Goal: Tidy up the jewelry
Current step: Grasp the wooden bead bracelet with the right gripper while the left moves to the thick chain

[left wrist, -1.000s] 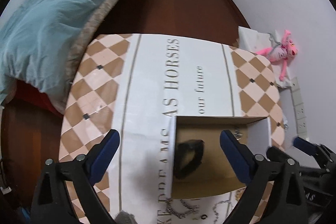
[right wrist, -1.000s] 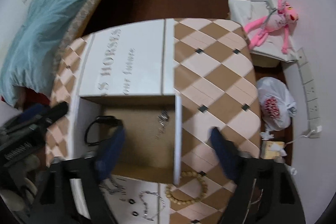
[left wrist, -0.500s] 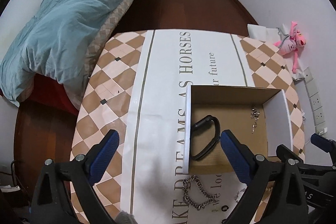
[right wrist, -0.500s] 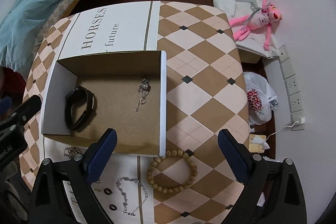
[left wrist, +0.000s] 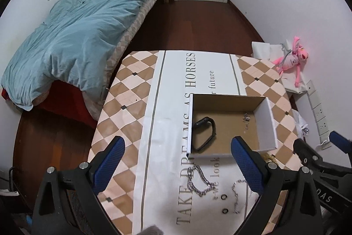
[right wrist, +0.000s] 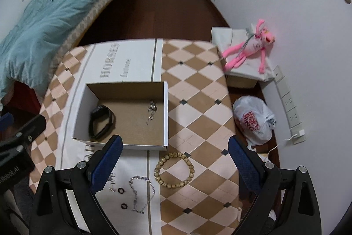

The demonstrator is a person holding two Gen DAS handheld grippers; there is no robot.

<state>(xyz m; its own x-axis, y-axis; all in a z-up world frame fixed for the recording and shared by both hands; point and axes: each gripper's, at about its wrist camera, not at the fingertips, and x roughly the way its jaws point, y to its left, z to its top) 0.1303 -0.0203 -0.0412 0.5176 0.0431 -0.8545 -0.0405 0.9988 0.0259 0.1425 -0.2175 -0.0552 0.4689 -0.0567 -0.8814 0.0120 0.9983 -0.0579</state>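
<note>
Cardboard box (right wrist: 123, 120) holds black watch (right wrist: 101, 122), silver chain (right wrist: 151, 112)

My left gripper (left wrist: 179, 163) is wide open w/ nothing between the blue pads (left wrist: 109, 163), above the table (left wrist: 123, 102). The cardboard box (left wrist: 267, 124) stands ahead, w/ a black watch band (left wrist: 204, 133) and a small silver chain (left wrist: 246, 121) inside. Near its front wall lie a thick chain (left wrist: 199, 182), two black rings (left wrist: 224, 197), and maybe a thin bracelet (left wrist: 238, 195), partly hidden. My right gripper (left wrist: 336, 140) shows at the right edge.
</note>
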